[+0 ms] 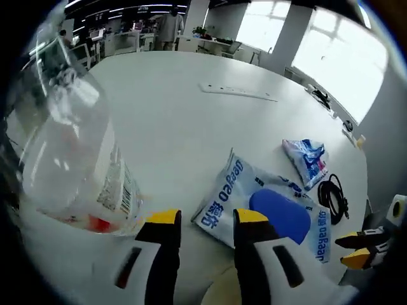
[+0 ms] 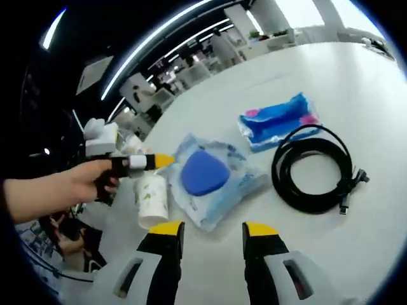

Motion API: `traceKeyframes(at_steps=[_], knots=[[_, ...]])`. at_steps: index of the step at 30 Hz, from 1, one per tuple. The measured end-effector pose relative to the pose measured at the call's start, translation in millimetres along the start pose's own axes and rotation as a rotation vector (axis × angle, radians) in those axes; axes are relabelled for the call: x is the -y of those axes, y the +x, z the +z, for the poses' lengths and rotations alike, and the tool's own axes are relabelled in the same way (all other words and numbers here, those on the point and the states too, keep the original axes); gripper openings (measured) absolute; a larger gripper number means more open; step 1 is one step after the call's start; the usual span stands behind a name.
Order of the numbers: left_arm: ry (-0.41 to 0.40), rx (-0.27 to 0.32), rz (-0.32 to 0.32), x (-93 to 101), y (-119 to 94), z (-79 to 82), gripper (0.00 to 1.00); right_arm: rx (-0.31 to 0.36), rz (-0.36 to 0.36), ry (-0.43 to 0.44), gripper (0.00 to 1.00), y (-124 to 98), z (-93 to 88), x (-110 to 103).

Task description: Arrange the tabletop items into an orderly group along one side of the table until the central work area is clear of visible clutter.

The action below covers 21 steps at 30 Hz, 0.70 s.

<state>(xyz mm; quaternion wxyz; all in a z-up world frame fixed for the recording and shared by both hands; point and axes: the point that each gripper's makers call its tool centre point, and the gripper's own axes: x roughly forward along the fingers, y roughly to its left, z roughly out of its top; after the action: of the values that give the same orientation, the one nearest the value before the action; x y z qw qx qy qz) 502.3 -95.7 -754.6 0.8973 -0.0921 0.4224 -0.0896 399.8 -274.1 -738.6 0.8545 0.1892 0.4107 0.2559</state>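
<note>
In the left gripper view, a clear plastic bottle (image 1: pixel 70 146) fills the left side of the frame, lying tilted on the white counter (image 1: pixel 184 108); its wall is glossy and see-through, with a printed label and barcode near its lower end and a red band at the bottom edge. The left tool (image 1: pixel 205 218) rises from the bottom centre, its black jaws tipped yellow and standing apart with nothing between them. Just beyond the tips lies a flat, crinkled white-and-blue pouch (image 1: pixel 267 206) with a smooth blue oval flap on top. At centre right is a smaller blue-and-white packet (image 1: pixel 307 160), shiny and wrinkled, and below it a coiled black cable (image 1: pixel 332 197). A long white power strip (image 1: pixel 238 92) lies farther off, toward the top of the frame. The counter is matte, pale and wide; behind it are bright windows at upper right and an open office with desks at upper left.

In the right gripper view, the right tool (image 2: pixel 206 227) stands at the bottom centre, its yellow-tipped jaws wide and empty. The pouch sits in the middle of the frame, the packet at upper right of it, and the cable at right, looped in a round coil with its plugs at the lower right. A hand (image 2: pixel 76 181) at left holds the left tool, whose yellow tip points at the pouch; the bottle lies just below it.
</note>
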Motion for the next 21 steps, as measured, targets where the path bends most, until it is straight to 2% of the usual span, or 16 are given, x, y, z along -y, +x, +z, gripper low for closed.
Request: traceKeyframes(at_steps=[2,5,6,8,12,14,18,21], knots=[[-0.004,-0.005,0.006,-1.1,2,-1.7,0.2,-0.005,0.0,0.021,0.36,5,-1.5,1],[-0.017,0.027,0.008,-2.7,3,2.0,0.17,-0.021,-0.004,0.045,0.34,11,-4.8,3],[-0.037,0.028,0.005,-3.4,3,1.8,0.17,-0.023,-0.003,0.045,0.34,12,-4.8,3],[-0.02,0.017,0.013,-5.3,2,0.4,0.14,-0.026,-0.008,0.044,0.31,14,-4.5,5],[-0.015,0.019,0.004,-4.7,2,0.6,0.11,-0.039,0.016,0.065,0.12,20,-6.0,4],[-0.023,0.025,-0.001,-4.4,0,0.1,0.1,-0.039,0.022,0.086,0.1,24,-5.6,2],[-0.063,0.04,-0.001,-5.9,-5,-0.5,0.05,-0.03,0.0,0.064,0.07,27,-2.5,3],[-0.067,0.044,-0.009,-4.9,-9,-2.0,0.02,-0.046,-0.007,0.093,0.01,28,-4.2,6]])
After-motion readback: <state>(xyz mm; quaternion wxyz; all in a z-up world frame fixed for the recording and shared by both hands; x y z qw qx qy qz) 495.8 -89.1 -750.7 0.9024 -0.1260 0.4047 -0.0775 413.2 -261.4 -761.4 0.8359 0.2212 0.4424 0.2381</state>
